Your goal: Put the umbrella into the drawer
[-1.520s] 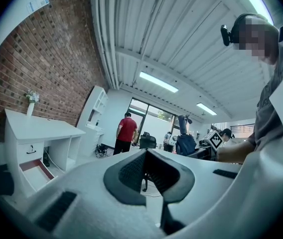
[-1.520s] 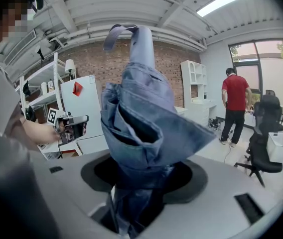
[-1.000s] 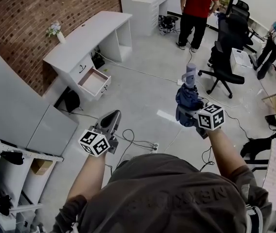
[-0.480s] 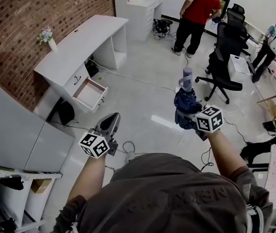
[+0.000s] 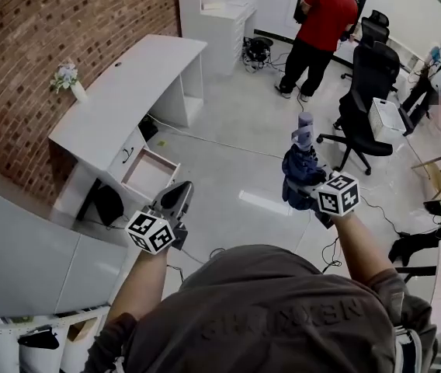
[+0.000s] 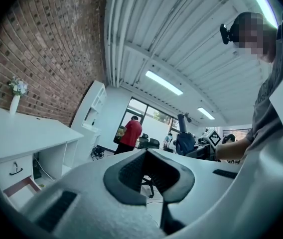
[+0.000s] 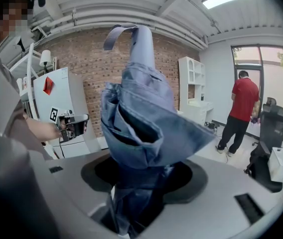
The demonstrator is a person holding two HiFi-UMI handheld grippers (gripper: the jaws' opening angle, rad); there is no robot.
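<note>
Brick wall (image 5: 42, 22) on the left, grey floor, white surface (image 5: 139, 72) running along the wall. Vase (image 5: 71, 84) with flowers sits on its near end. Drawer (image 5: 149, 175) under that surface is pulled out; interior looks bare as far as the head view shows.

Umbrella (image 5: 301, 162): folded, blue fabric, grey end with a strap loop pointing up. Not in the drawer. It is in the air over open floor, well apart from the drawer and off to its right.

Right gripper (image 5: 301, 196): jaws clenched on the lower part of the umbrella. In the right gripper view the fabric bunches up out of the jaws and fills the centre.

Left gripper (image 5: 177, 196): jaws pinched together at the tips, nothing between them. It is held out over the floor just short of the drawer, closer to it than the right one. Left gripper view looks past the tips along the surface; drawer edge shows low at its left.

Background: person in red shirt (image 5: 323, 18) standing at the far end, back turned. Black chair (image 5: 369, 92) on the right.
</note>
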